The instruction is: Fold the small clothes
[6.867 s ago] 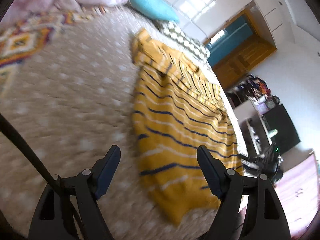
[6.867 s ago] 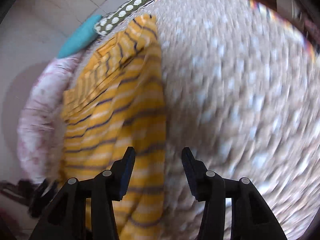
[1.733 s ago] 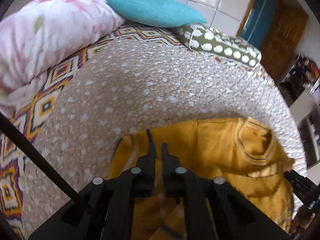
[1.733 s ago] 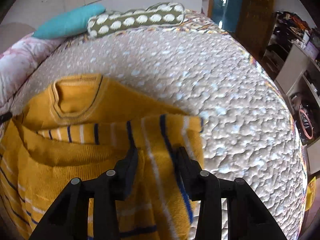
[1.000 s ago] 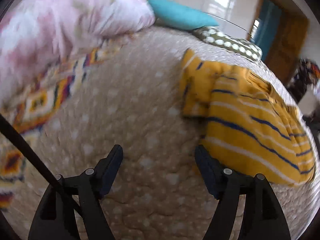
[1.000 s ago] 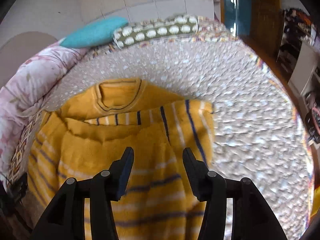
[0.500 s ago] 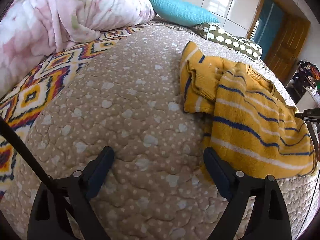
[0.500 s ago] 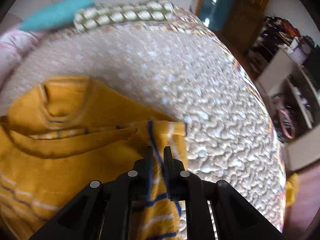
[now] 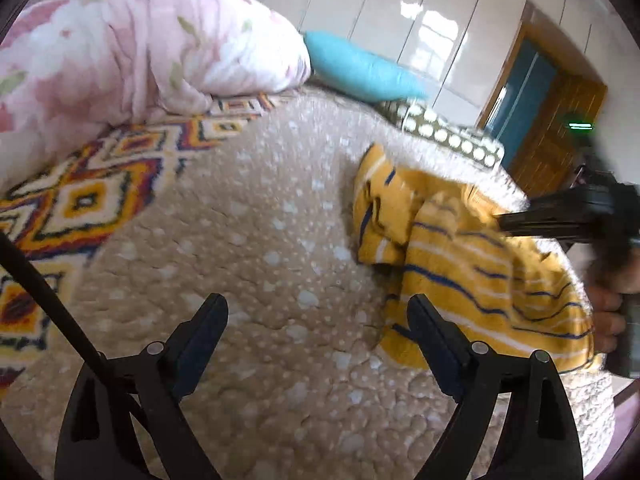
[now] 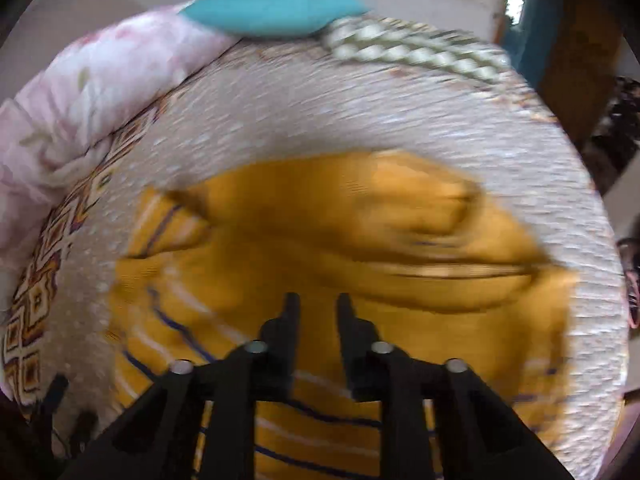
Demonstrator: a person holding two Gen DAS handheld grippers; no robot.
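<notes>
A mustard-yellow sweater [image 9: 460, 264] with navy and white stripes lies partly folded on the beige dotted bedspread [image 9: 260, 240]. My left gripper [image 9: 316, 304] is open wide above bare bedspread, just left of the sweater's lower edge, with nothing between its fingers. My right gripper [image 10: 318, 300] hovers over the middle of the sweater [image 10: 320, 220]. Its jaws are opening and stand a narrow gap apart, with no fabric pinched between them. In the left wrist view the right gripper [image 9: 500, 222] reaches in from the right, its tips at a fold of the sweater. The right wrist view is motion-blurred.
A pink floral duvet [image 9: 120, 48] is bunched at the back left, on a colourful diamond-patterned blanket [image 9: 80, 200]. A teal pillow [image 9: 360, 68] and a green spotted pillow [image 9: 440, 132] lie at the head. A person's hand [image 9: 604, 312] is at the bed's right edge.
My right gripper has swept left across the sweater with the striped sleeve, and its jaws have parted a little. My left gripper has shifted slightly and stays open.
</notes>
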